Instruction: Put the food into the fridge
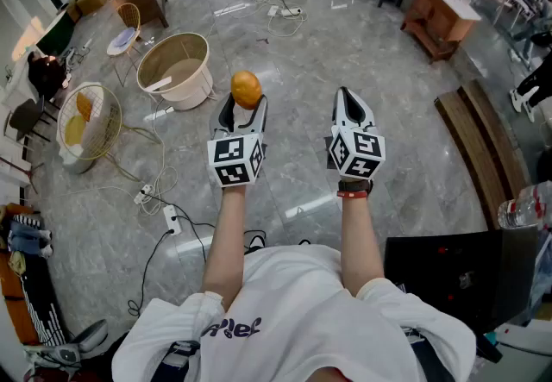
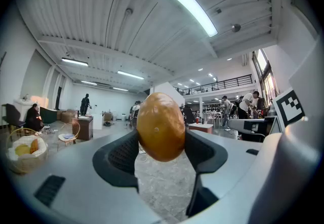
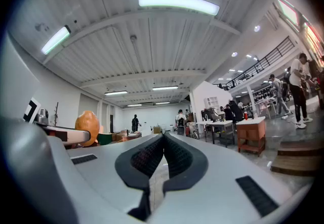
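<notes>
My left gripper [image 1: 245, 106] is shut on an orange-brown egg-shaped food item [image 1: 246, 89], held up above the grey marble floor. In the left gripper view the food item [image 2: 160, 126] sits clamped between both black pads. My right gripper [image 1: 349, 101] is held level beside it, to the right, shut with nothing between its jaws; in the right gripper view [image 3: 163, 153] the pads meet. The food item [image 3: 87, 127] also shows at the left of the right gripper view. No fridge is in view.
A wire basket [image 1: 87, 123] with yellow-orange food stands on the floor at the left. A beige round tub [image 1: 177, 70] sits ahead left. Cables and power strips [image 1: 160, 209] lie on the floor. A wooden bench [image 1: 483, 147] is at right, tables [image 1: 440, 16] farther back.
</notes>
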Demonstrator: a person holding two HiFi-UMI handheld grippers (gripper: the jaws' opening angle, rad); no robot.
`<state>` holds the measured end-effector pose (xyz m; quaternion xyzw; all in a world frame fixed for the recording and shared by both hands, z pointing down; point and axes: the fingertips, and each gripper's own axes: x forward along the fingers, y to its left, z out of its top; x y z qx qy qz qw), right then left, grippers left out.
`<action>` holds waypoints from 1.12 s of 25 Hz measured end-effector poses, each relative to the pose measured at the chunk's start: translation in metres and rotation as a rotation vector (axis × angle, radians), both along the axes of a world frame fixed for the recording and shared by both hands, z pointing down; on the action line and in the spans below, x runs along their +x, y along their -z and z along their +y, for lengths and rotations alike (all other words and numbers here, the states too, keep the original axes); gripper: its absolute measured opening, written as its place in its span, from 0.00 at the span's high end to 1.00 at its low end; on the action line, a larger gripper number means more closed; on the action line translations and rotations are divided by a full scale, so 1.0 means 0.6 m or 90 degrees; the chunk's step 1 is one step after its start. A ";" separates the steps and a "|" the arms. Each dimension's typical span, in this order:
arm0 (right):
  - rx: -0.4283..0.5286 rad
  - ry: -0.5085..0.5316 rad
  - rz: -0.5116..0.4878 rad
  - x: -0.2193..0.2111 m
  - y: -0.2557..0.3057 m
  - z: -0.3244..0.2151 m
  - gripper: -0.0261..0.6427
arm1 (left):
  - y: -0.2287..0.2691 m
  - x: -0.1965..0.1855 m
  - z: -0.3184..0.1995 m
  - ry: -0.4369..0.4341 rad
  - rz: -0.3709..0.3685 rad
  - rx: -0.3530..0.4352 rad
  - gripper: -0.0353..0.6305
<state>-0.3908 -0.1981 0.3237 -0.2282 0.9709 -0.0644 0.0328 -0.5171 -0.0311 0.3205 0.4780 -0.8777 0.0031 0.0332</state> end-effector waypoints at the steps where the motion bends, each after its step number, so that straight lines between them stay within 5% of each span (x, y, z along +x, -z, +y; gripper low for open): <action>1: 0.001 -0.004 0.003 0.009 0.002 -0.012 0.94 | 0.002 0.008 -0.011 -0.002 0.002 0.002 0.50; 16: -0.013 -0.063 0.021 0.188 -0.013 -0.101 0.94 | -0.006 0.174 -0.170 -0.113 0.013 -0.012 0.50; 28: -0.036 -0.254 0.024 0.353 -0.036 -0.138 0.94 | -0.028 0.327 -0.304 -0.348 0.013 -0.031 0.50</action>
